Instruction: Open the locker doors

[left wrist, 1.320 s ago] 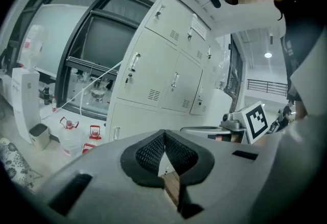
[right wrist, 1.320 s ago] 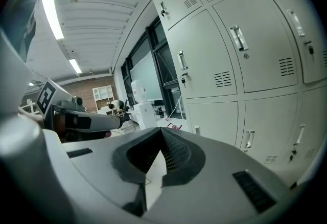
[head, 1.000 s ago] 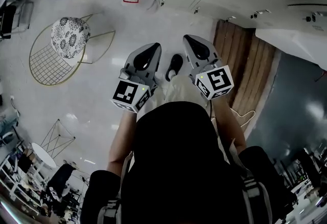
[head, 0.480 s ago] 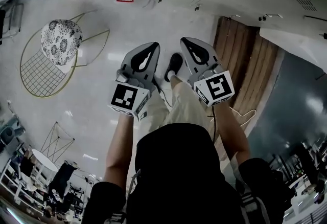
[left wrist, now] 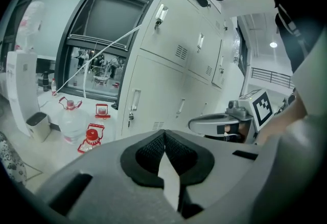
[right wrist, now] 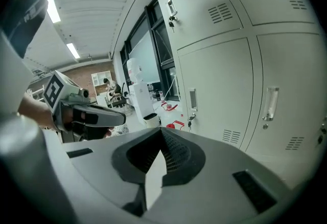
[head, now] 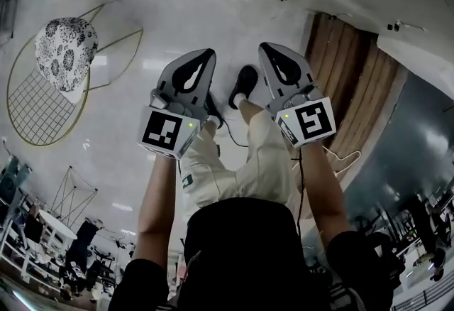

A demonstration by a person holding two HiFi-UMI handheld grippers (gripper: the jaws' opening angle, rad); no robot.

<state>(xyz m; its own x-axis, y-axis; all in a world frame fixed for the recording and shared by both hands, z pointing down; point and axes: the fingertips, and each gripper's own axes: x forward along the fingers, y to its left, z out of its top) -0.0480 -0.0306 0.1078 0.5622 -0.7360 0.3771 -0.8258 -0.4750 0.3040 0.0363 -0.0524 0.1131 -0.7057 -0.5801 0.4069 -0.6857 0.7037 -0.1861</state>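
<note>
Jaws on your left gripper point(left wrist: 163, 135) and right gripper point(right wrist: 162, 139) sit pressed together, pinching nothing; shut locker doors point(right wrist: 219, 90) stand ahead of both, apart from them.

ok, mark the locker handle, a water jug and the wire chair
locker handle point(right wrist: 270, 103): right gripper view, middle of the bar
water jug point(left wrist: 91, 135): left gripper view, its red cap
wire chair point(head: 39, 107): head view, wire mesh

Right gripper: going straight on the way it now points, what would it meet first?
Probably the lower locker door, near its handle, just right of the line off the shut right gripper. Depth is unclear; it might instead slip past that door's left edge.
</note>
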